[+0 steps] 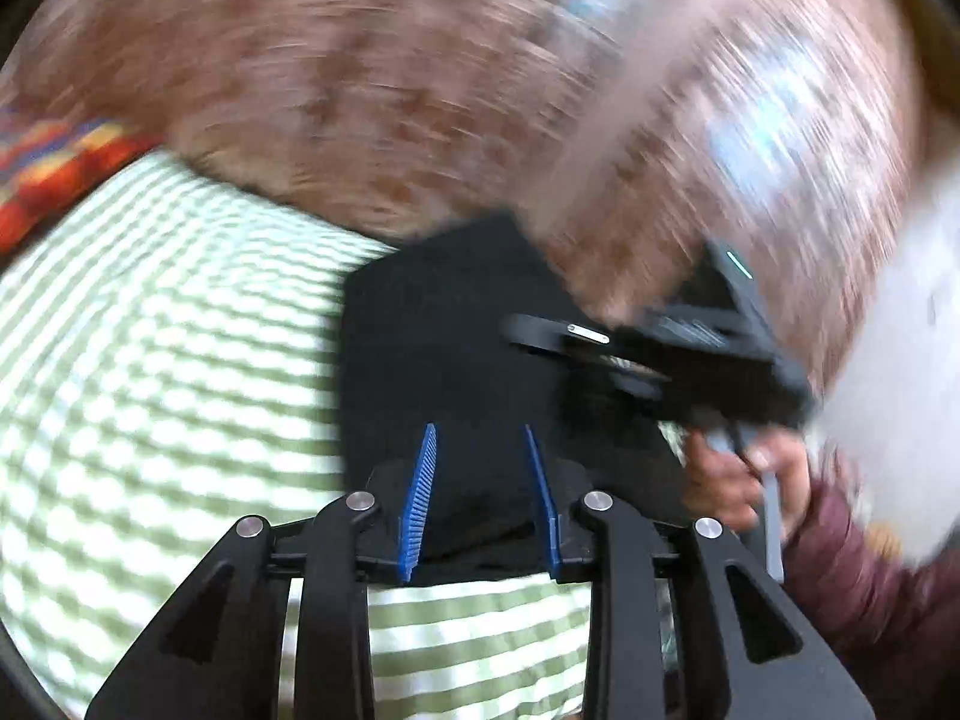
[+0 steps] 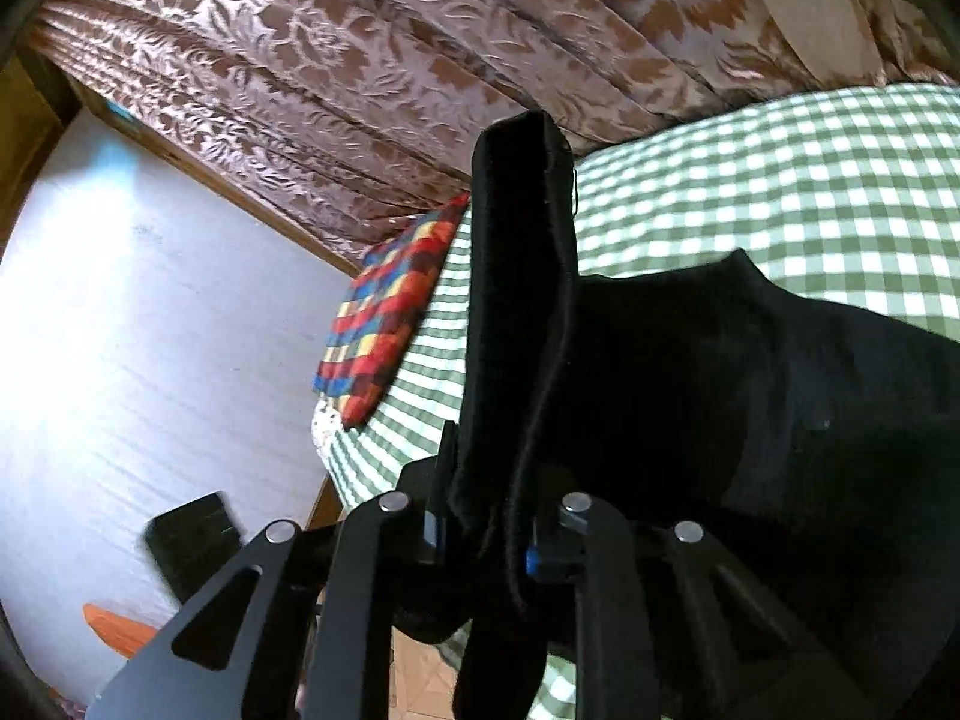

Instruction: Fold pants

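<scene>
Here, left wrist view, blurred: left gripper [image 1: 480,480] jaws apart, blue pads [image 1: 420,498] bare, over black fabric pants [image 1: 444,348] lying on green-and-white checked bedsheet [image 1: 150,360]. Right gripper [image 1: 678,354] just beside pants, grasped by hand [image 1: 732,480].

Right wrist view: right gripper [image 2: 486,534] clamped on upright fold of pants [image 2: 690,390] above bedsheet [image 2: 780,180]; multicoloured patchwork cushion [image 2: 390,306] on bedsheet edge; brown floral curtain [image 2: 360,60] behind bedsheet.

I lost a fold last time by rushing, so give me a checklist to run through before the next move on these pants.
1. Right claw shut on pants: ok.
2. Left claw gripping: not ok, open, pants between its fingers.
3. Pants over the checked sheet: ok.
4. Pillow apart from pants: ok.
5. Layers aligned: cannot tell; the left view is blurred.
</scene>
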Demonstrator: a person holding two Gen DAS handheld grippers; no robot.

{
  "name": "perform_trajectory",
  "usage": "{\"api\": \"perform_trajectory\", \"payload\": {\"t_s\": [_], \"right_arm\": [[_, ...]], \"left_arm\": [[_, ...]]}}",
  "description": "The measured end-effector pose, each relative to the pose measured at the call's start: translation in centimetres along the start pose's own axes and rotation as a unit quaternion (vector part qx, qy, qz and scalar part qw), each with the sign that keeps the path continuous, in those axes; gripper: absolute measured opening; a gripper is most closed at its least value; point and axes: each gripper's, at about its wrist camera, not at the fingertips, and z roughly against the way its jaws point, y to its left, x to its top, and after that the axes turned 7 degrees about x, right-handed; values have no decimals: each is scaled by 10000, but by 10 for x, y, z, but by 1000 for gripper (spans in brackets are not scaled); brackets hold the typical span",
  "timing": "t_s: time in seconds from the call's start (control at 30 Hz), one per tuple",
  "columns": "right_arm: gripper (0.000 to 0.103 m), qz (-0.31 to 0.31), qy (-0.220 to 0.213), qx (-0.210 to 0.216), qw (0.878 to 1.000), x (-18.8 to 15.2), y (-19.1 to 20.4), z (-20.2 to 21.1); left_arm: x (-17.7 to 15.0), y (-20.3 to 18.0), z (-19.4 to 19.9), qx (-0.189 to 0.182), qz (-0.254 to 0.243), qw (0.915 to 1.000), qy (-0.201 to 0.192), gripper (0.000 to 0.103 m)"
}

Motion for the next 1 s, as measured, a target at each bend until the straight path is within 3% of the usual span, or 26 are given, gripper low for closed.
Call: {"api": "perform_trajectory", "payload": {"t_s": [0.1,0.2,0.33,0.4,0.47,0.73,0.9,1.0], "right_arm": [[15,140,-70,100,9998,0,21,7],[15,260,-213,207,9992,2,37,23],[15,382,-482,273,9977,-2,49,63],[15,402,-606,246,9971,-5,49,84],[15,365,-744,176,9964,-9,42,109],[15,-216,-1290,-676,9891,-54,-34,203],[15,-789,-1382,-1479,9761,-91,-108,235],[15,-1122,-1336,-1673,9704,-108,-143,236]], "left_arm": [[6,37,11,325,540,9980,-91,29],[7,52,5,317,874,9957,-38,29],[13,35,-15,120,750,9971,68,29],[15,20,-27,-69,633,9979,107,37],[18,5,-39,-266,523,9981,171,37],[8,-66,-99,-966,-190,9920,793,37],[-22,-105,-133,-1255,-691,9782,1502,37],[-41,-122,-144,-1312,-926,9707,1786,37]]}}
